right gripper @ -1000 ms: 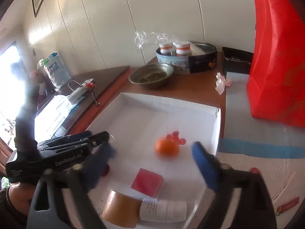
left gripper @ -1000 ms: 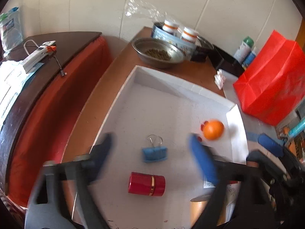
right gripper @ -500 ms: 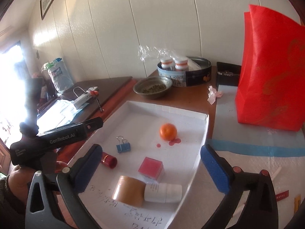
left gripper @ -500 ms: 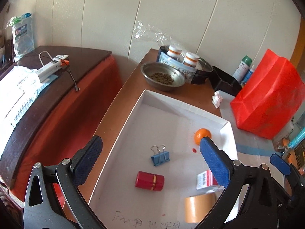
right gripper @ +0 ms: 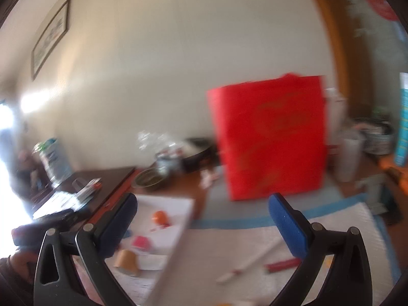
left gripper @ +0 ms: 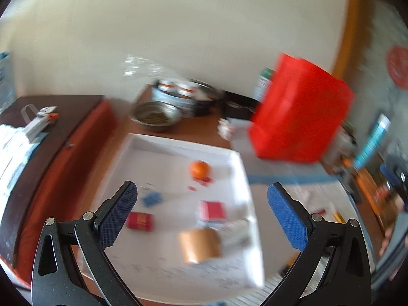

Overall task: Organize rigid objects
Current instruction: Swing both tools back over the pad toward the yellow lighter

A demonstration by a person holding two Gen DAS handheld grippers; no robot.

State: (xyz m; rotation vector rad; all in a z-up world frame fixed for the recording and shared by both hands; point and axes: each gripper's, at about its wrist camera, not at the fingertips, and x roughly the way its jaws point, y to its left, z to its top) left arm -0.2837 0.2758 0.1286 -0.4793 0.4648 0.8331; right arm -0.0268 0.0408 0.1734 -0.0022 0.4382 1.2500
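Note:
A white tray (left gripper: 178, 145) holds an orange ball (left gripper: 199, 168), a blue binder clip (left gripper: 152, 199), a red cylinder (left gripper: 140, 221), a pink box (left gripper: 212, 210), a brown tape roll (left gripper: 200, 245) and a white bottle (left gripper: 236, 229). My left gripper (left gripper: 202, 216) is open and empty, raised above the tray's near end. My right gripper (right gripper: 202, 225) is open and empty, raised over the white mat (right gripper: 229, 255) to the right of the tray (right gripper: 173, 204). Both views are blurred by motion.
A red paper bag (left gripper: 298, 112) stands right of the tray, also in the right wrist view (right gripper: 270, 137). A metal bowl (left gripper: 155, 116) and a tin with jars (left gripper: 183, 93) sit behind the tray. A white stick (right gripper: 244, 265) and red pen (right gripper: 280, 265) lie on the mat.
Both grippers have pulled up and back from the tray and swung right, so the tray looks smaller and lower. Both stay open and empty.

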